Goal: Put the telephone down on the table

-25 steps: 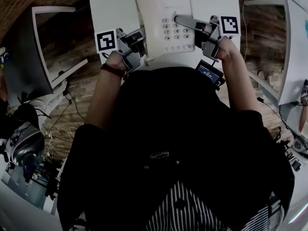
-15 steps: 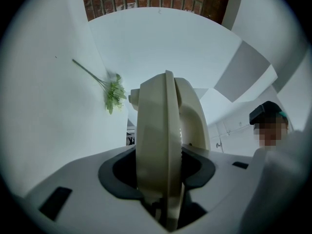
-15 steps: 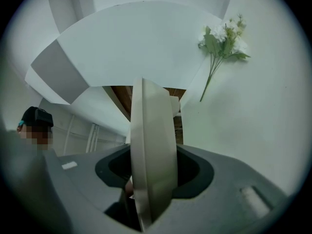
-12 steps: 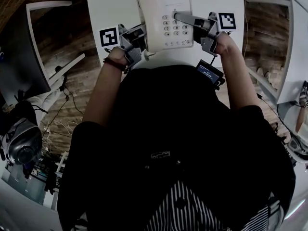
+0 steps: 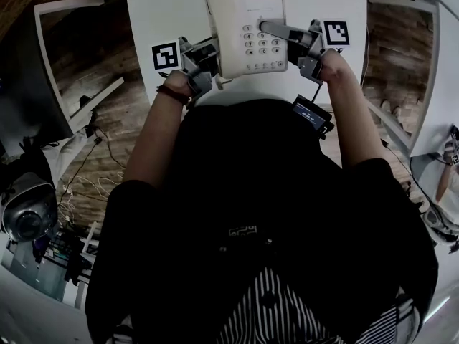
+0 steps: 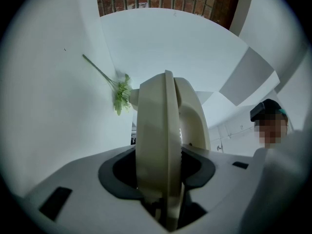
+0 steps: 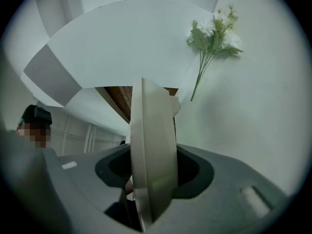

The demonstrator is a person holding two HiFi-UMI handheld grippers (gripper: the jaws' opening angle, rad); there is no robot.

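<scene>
Telephone [image 5: 240, 16] edge-on in left claw [image 5: 209, 54] and right claw [image 5: 276, 31] alike; both clenched on it

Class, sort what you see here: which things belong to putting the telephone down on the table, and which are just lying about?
Part of the job:
telephone; table; left gripper and right gripper, jaws shut on the telephone's edges.

Just lying about:
flower sprig on the table; neighbouring white desk.
</scene>
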